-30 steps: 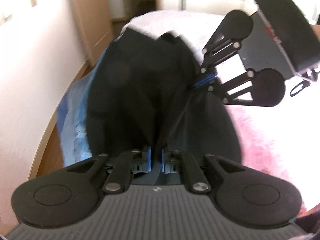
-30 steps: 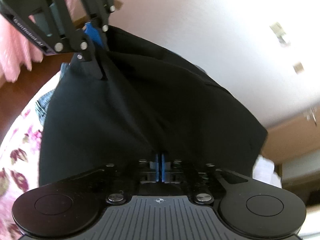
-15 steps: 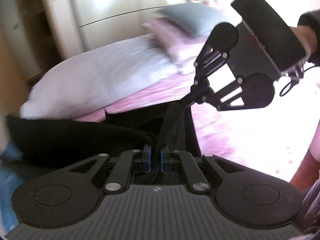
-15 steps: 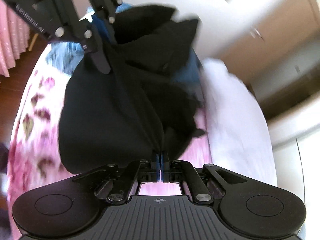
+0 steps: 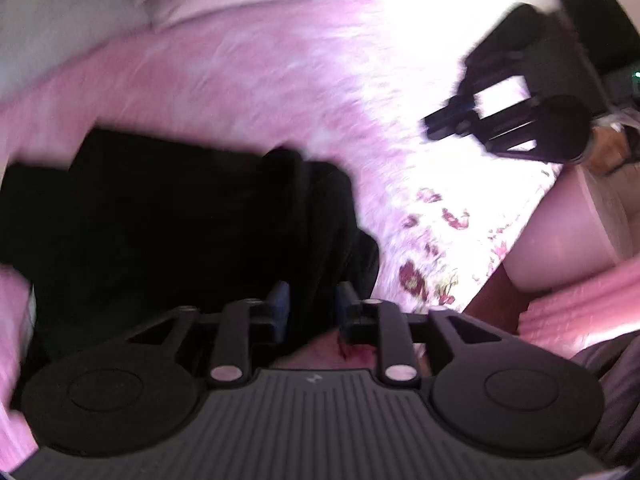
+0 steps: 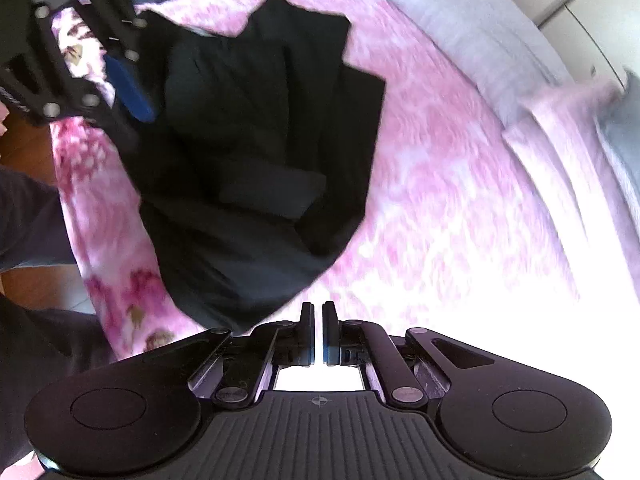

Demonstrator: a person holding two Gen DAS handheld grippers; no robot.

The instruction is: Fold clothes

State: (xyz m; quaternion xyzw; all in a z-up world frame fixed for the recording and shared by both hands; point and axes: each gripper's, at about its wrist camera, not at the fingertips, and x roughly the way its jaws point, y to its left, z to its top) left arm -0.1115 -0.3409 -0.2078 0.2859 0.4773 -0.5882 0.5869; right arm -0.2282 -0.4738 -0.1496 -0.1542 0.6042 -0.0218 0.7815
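Black garment (image 6: 256, 152) lies crumpled on the pink flowered bedspread (image 6: 460, 184), directly ahead of both tools. The left hand-held gripper (image 5: 310, 312) has its blue-padded jaws parted, with a fold of the dark cloth lying in the gap between them; they do not look pressed onto it. The right hand-held gripper (image 6: 316, 334) has its jaws drawn nearly together with a thin gap and nothing between them, the cloth's near edge just ahead and to its left. Beyond the garment the bedspread runs on to a pale grey blanket (image 6: 460, 20) and pillows. Both views are blurred by motion.

The garment is bunched in overlapping layers, not a neat fold. To fold it well, it likely needs spreading flat: each tool pinching a single layer at an outer edge, the two well apart, then drawing the cloth smooth.
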